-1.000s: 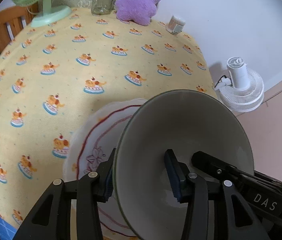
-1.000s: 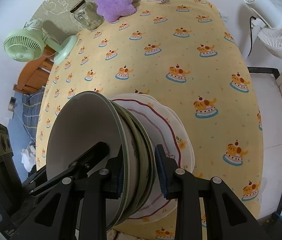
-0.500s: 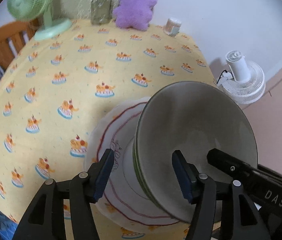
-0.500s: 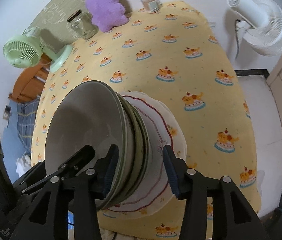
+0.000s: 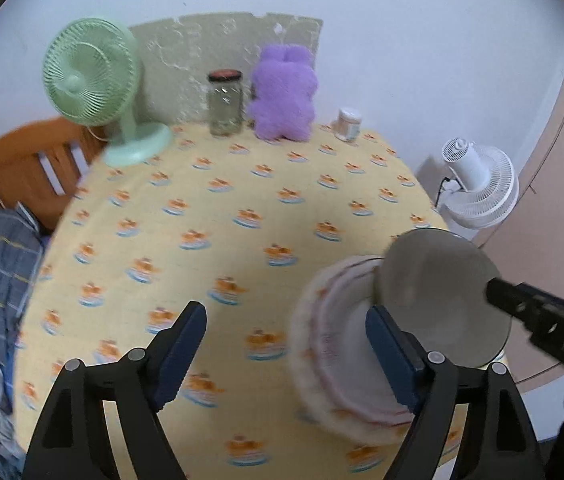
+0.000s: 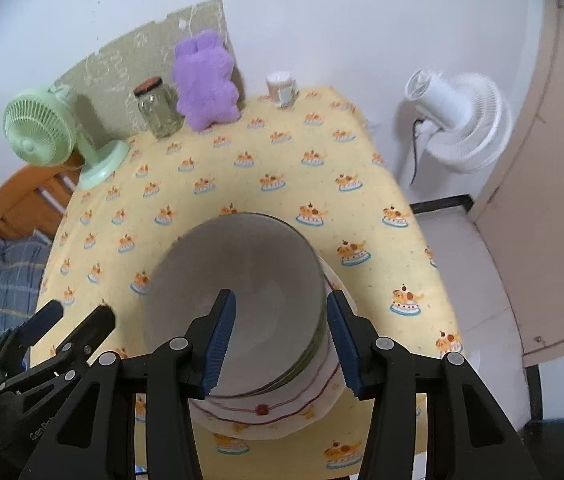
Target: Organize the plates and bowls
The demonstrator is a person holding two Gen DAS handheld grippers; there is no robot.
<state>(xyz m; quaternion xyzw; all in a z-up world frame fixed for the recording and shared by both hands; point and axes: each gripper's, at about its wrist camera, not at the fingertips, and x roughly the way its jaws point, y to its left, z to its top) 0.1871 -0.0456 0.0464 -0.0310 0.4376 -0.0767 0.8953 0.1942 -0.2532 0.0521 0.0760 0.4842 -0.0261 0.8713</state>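
A nested stack of grey-green bowls (image 6: 242, 280) sits upright on a white plate (image 6: 274, 412) with red lines, near the table's front right corner. My right gripper (image 6: 282, 340) hovers just above the stack, open; its left finger is over the bowl's inside, its right finger outside the rim, and neither pad touches. My left gripper (image 5: 286, 336) has its jaws opening wide over bare tablecloth, left of the plate (image 5: 342, 360) and the bowls (image 5: 442, 296). Nothing is between its fingers. The view is motion-blurred.
On the yellow tablecloth (image 6: 282, 184), along the far edge, stand a green desk fan (image 5: 90, 80), a glass jar (image 5: 224, 104), a purple plush toy (image 5: 284, 92) and a small white pot (image 5: 348, 124). A white floor fan (image 6: 462, 120) stands off the right side; a wooden chair (image 5: 30, 168) is at left.
Both grippers let go of the top bowl's rim, opened, then rose and drew back. The left one swung off to the left of the plate. The bowls settled level on the plate.
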